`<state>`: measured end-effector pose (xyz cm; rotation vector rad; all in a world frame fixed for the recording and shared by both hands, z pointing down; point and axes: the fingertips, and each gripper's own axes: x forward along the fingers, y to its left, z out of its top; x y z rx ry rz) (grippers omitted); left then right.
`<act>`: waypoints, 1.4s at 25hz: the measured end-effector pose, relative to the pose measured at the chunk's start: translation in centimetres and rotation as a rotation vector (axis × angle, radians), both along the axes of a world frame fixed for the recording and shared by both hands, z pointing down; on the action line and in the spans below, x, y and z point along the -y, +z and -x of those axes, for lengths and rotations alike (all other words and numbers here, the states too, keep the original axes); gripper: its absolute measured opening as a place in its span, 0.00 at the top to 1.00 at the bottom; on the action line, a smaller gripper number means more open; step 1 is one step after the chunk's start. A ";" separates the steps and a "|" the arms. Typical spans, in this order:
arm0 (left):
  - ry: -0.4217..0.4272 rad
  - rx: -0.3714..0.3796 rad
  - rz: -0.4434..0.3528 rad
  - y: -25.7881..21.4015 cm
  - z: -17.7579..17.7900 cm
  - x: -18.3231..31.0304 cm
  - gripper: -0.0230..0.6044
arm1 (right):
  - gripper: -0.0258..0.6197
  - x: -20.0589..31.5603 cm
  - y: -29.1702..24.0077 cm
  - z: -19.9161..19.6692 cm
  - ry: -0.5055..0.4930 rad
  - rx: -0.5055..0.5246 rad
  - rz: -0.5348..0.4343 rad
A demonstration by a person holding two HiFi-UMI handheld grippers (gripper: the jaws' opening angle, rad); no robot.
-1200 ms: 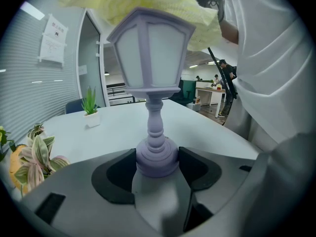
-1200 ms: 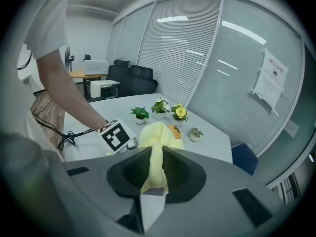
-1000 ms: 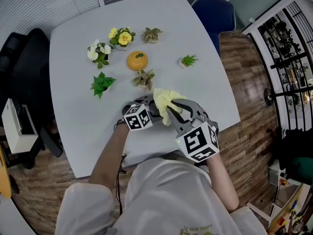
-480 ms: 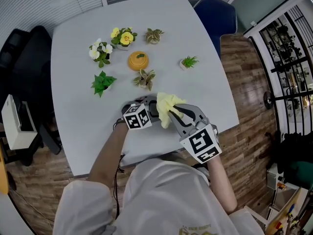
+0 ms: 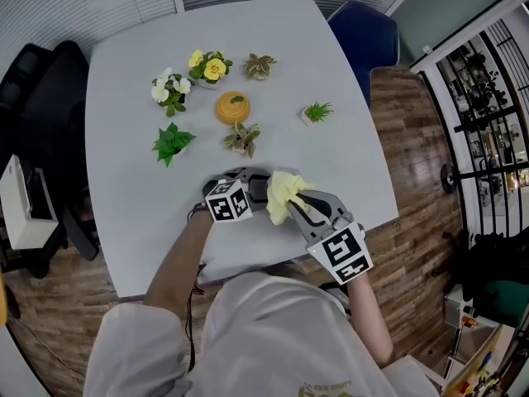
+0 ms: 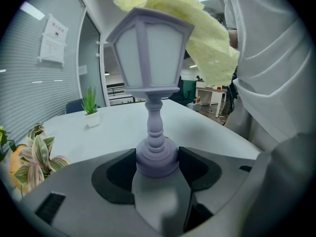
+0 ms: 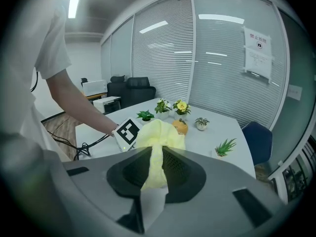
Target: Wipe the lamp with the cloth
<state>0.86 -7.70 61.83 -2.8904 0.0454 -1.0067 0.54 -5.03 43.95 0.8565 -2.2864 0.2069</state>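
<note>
Spreading across most of the head view, the grey table [image 5: 124, 164] is bearing everything, though its near edge is disappearing under the person's white shirt [image 5: 281, 329], which is itself running off the bottom of the frame. A blue chair [image 5: 364, 27] is showing past the far right corner, partly cut off by the tabletop. The left gripper [image 6: 157, 158] is clamping the round base of the lilac lantern lamp [image 6: 150, 58] between both black pads, over the near part of the table. From above, that lamp is lying almost wholly hidden beneath the marker cube [image 5: 227, 201] and the cloth, so only the left gripper view is showing its pale panes and turned stem. The right gripper [image 7: 157, 174] is pinching a fold of the yellow cloth [image 7: 159, 137], its jaws closed on the fabric. The bunched cloth is draping over the lamp's roof and down one side, covering the very top, and the upper edge of the left gripper view is cutting off its highest folds. How far the cloth is reaching round the lamp's far side cannot be told. Farther back, well apart from both grippers, several small potted plants are standing around an orange pumpkin-shaped ornament [image 5: 232, 106]: a leafy green plant [image 5: 171, 142], yellow flowers [image 5: 208, 64] and a spiky plant in a white pot [image 5: 316, 112], too small here for finer detail.
</note>
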 end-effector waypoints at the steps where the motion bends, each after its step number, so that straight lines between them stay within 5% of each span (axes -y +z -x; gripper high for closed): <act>1: 0.000 0.000 0.000 0.0 0.0 0.0 0.53 | 0.85 -0.1 0.2 -0.2 0.003 -0.002 0.005; 26: 0.001 -0.002 -0.002 -0.1 -0.1 0.0 0.53 | 0.85 0.6 4.7 -4.5 0.127 -0.031 0.110; 35: -0.002 -0.001 0.001 -0.1 -0.1 0.0 0.53 | 0.85 1.5 6.0 -3.9 0.121 0.085 0.163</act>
